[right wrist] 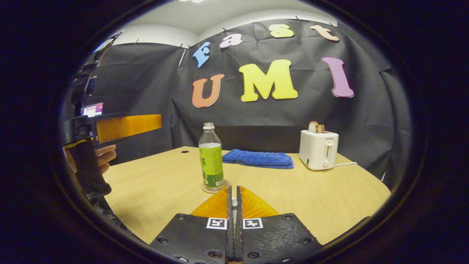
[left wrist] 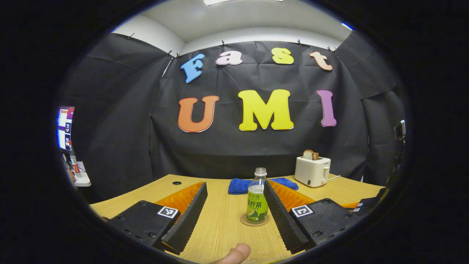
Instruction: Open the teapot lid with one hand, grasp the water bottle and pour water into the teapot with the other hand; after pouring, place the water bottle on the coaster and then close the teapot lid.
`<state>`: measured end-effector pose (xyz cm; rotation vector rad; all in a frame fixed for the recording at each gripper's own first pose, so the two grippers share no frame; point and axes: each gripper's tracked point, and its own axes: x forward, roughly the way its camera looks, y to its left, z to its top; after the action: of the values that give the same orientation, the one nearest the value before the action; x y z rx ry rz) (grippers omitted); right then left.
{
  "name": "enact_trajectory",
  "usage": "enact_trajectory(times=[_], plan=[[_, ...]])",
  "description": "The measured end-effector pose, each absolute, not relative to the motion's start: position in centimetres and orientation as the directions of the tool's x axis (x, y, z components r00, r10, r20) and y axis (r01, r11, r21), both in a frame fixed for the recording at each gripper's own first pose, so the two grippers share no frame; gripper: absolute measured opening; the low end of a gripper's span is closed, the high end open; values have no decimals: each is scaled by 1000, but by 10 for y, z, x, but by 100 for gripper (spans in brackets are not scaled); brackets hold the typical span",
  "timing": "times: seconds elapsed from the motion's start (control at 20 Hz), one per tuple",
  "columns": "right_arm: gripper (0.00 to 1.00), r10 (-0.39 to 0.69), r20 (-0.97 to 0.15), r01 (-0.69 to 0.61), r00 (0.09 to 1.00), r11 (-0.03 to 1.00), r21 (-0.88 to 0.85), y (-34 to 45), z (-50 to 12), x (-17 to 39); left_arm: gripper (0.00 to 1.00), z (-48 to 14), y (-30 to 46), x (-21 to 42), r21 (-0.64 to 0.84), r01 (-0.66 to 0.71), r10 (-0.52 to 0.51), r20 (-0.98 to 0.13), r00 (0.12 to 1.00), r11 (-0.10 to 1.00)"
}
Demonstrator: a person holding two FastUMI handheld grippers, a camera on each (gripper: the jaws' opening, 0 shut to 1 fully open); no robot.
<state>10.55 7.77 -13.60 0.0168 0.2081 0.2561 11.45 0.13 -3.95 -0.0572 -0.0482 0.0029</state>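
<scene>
Water bottle [left wrist: 257, 200]: upright on the coaster [left wrist: 254, 220], cap off, liquid up to roughly mid-height; standing free between the left fingers, gap on both sides, touched by neither.
Why there: coaster is the bottle's set-down spot per the task, so probably either just parked or waiting to be picked up; cannot tell which.
Left gripper [left wrist: 234, 216]: spread wide, holding nothing, fingers flanking the bottle as if ready to close or freshly let go; seen from the right gripper view, held up above the table's left side in a hand [right wrist: 100, 156].
Right gripper [right wrist: 233, 205]: fingers pressed together, nothing between them, low over the near table, aimed at the bottle but well short of it.
Teapot: whereabouts not determinable, lid state likewise.
Table [right wrist: 161, 190]: bare wood around the coaster on all near sides, ample room to approach or back off.
Blue cloth [right wrist: 258, 158]: flat behind the bottle, near the back edge.
Toaster [right wrist: 318, 149]: far right, bread in the slot, well apart from the bottle.
Edges: bottle near mid-table, away from every edge; open mouth means spill risk if nudged.
</scene>
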Motion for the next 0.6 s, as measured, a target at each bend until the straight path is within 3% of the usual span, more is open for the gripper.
enact_trajectory(times=[0.6], plan=[[1, 212, -241, -203, 947, 977, 60, 86, -155, 146, 96, -67, 40, 94, -10, -25, 24, -41, 999, 1000]])
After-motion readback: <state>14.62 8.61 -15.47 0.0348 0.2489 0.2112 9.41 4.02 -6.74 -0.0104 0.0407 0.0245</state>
